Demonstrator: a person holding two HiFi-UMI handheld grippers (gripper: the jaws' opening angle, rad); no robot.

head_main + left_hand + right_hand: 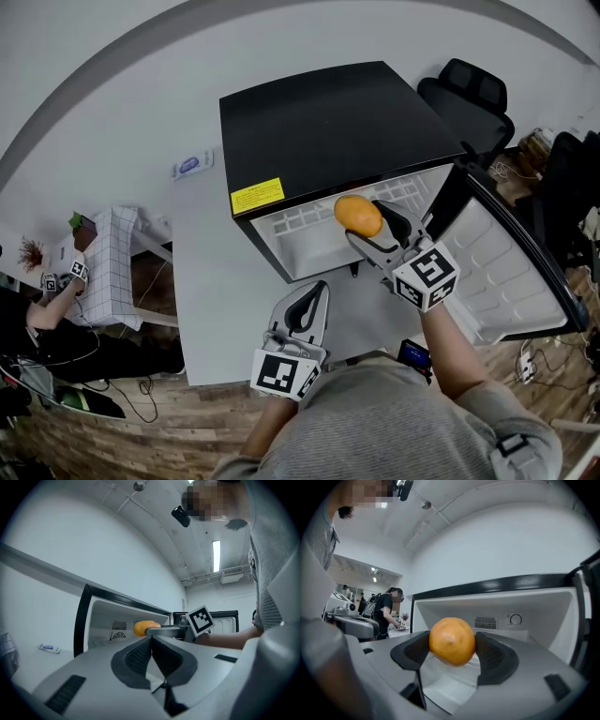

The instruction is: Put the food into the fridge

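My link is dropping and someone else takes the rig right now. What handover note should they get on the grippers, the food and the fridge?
The right gripper is shut on the orange, held at the open front of the mini fridge and pointing into it.
The left gripper has its fingers shut together with nothing between them, low in front of the fridge.
The door stands wide open on the right.
Done: door open, orange in grasp at the opening.
Left: set the orange down inside, release, pull out, then probably close the door. No other food shows in these views.
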